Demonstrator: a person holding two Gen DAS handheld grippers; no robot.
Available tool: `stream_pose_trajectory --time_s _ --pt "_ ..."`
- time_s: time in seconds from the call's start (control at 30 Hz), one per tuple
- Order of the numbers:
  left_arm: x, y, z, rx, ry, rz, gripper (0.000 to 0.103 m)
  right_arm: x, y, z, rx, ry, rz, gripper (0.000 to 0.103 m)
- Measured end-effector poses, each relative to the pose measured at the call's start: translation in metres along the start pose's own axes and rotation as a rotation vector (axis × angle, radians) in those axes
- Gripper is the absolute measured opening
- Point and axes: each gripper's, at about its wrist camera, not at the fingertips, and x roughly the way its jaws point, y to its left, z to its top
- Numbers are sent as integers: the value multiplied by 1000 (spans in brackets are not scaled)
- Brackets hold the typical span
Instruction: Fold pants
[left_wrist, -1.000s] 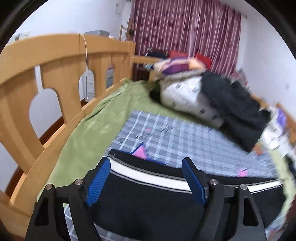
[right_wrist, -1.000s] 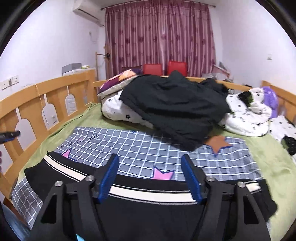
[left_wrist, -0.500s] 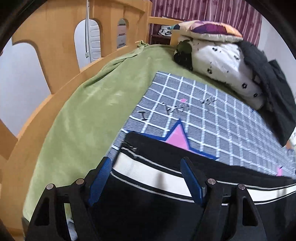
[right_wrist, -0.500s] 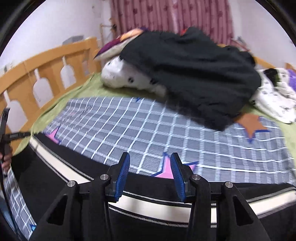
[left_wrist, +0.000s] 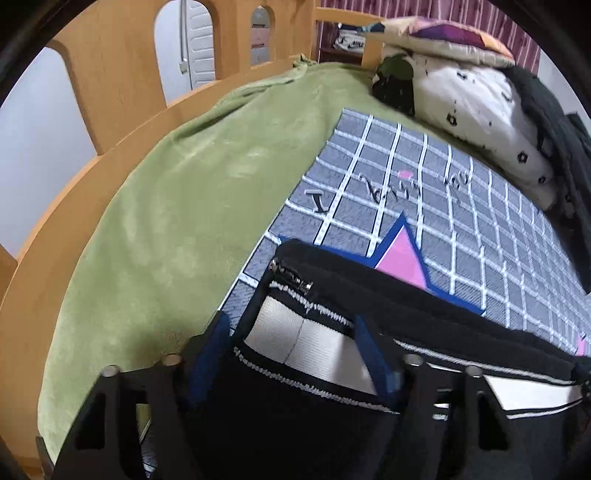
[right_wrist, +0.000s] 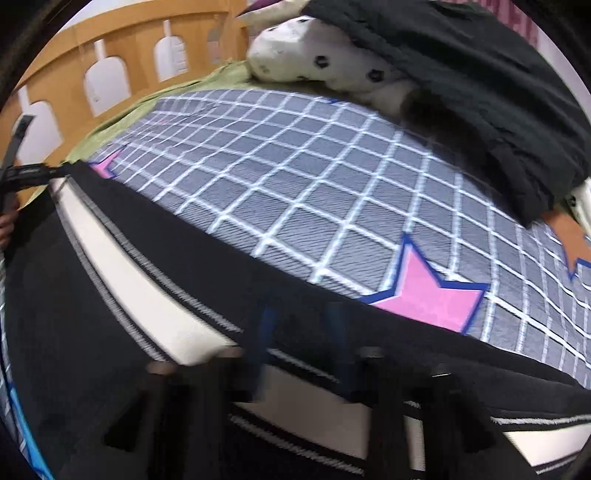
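Bed (left_wrist: 155, 221) with a checked blanket (right_wrist: 295, 177) stretches ahead of both claws. We see black pants (right_wrist: 92, 314) with a white stripe lying under them. The left claw (left_wrist: 295, 354) has been closing around the pants' corner, and the right claw (right_wrist: 301, 332) has nearly closed on their edge.

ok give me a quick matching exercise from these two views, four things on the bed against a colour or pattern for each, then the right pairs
Things:
1. pants
2. blanket
3. star
4. mat

Colours or patterns:
A. plain green
B. pink with a blue outline
C. grey with a white grid
D. black with a white side stripe

Pairs: 1-D, 2-A, 3-B, 4-C
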Motion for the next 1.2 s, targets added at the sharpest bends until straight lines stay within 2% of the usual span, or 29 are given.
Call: stream_pose_trajectory --time_s 0.07,0.1,0.13,0.27,0.37,0.47,0.5,0.6,0.73,0.83,0.87,0.9,0.93,0.97,1.0,1.03,1.07,1.2 --pt "2 -3 -2 15 -20 24 47 -4 6 -1 -39 -10 -30 7" --pt "2 -4 -2 26 -29 38 35 -4 7 -1 -49 -13 -36 6" --pt "1 -7 -2 45 -39 60 32 -6 8 -2 -52 -20 -41 5" --pt "-23 -2 4 15 -95 7 15 -23 5 1 -45 -65 -14 4" --pt "-40 5 9 -48 -168 -22 13 -50 0 7 -17 -151 10 4" --pt "-36 8 16 -87 -159 -47 12 -55 1 16 -11 -190 -9 3" --pt "-32 9 16 -86 -142 -41 12 -52 -1 18 5 -190 -9 3" --pt "-23 10 17 -57 -160 -18 12 -39 -4 17 21 -165 -22 3" --pt "-14 12 18 -75 -124 -34 12 -23 -3 12 16 -120 -35 3" --pt "-5 8 15 -45 -69 -7 19 -7 -1 7 7 -59 -42 4" --pt "-1 8 15 -40 -60 8 32 -1 -1 5 1 -30 -44 5" --pt "3 8 15 -38 -48 20 53 2 0 4 -3 -21 -52 5" --pt "6 9 15 -47 -50 30 58 2 0 3 -3 -28 -56 5" --pt "7 10 15 -60 -67 36 56 1 0 3 0 -27 -57 6" --pt "8 11 15 -68 -92 13 36 1 0 3 1 -26 -54 5" --pt "9 11 15 -66 -84 -36 21 -1 0 4 2 -37 -56 3" --pt "5 9 17 -63 -78 -68 19 -7 1 4 -6 -69 -61 3" --pt "-34 5 21 -63 -244 -69 17 -37 -3 12 7 -173 -44 3"
